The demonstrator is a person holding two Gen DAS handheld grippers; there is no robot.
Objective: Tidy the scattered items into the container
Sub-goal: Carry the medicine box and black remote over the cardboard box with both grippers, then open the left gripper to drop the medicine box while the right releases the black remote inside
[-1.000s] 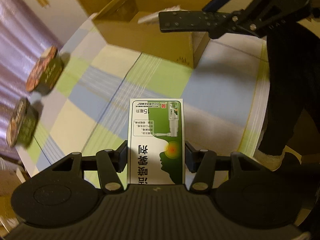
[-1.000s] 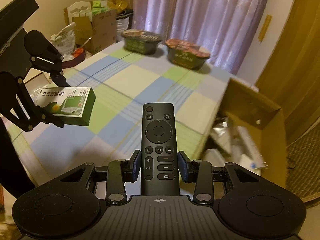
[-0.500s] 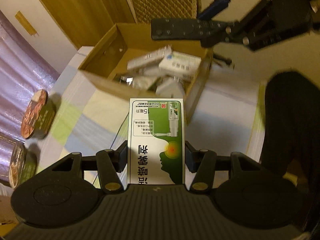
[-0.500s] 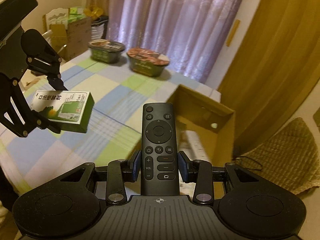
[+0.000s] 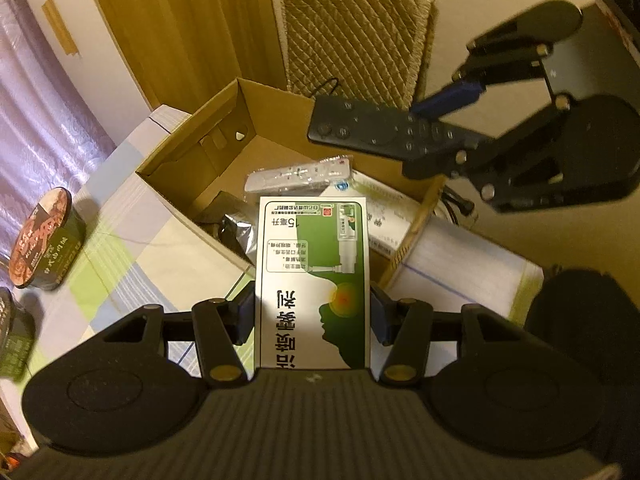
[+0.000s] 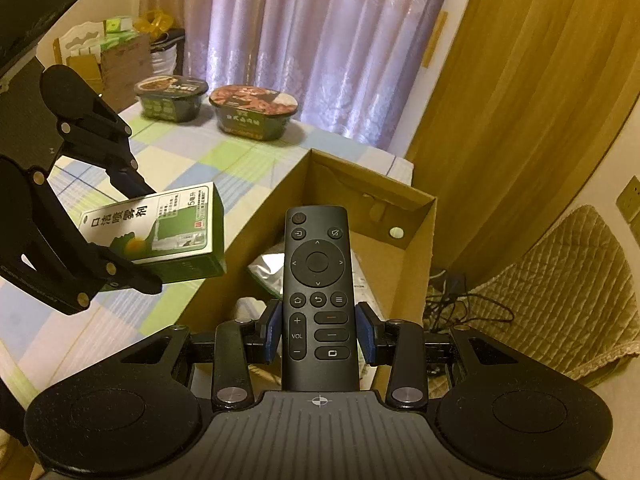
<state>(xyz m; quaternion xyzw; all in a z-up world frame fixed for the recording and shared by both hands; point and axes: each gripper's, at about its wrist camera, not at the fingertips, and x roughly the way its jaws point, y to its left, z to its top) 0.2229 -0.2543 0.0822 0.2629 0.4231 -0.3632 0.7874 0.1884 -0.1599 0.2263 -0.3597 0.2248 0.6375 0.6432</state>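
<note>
One cardboard box [image 5: 192,152] stands open on the checked tablecloth [image 6: 224,160], at 12 o'clock in the left wrist view; inside it lie one white remote [image 5: 298,174], one white carton [image 5: 384,216] and one dark shiny packet [image 5: 236,232]; two instant-noodle bowls [image 6: 254,114] sit side by side at 11 o'clock in the right wrist view, well apart from the box; one quilted chair [image 5: 356,28] stands beyond the box; the left gripper [image 5: 312,316] has its jaws clamped on the one green-and-white spray box [image 5: 312,280], held flat with its far end over the near wall of the cardboard box; the right gripper [image 6: 318,334] has its jaws clamped on the one black remote [image 6: 318,300], which points forward over the open box; seen from the left wrist, the right gripper reaches in from 2 o'clock, holding the black remote level above the box contents; seen from the right wrist, the left gripper reaches in from 9 o'clock
</note>
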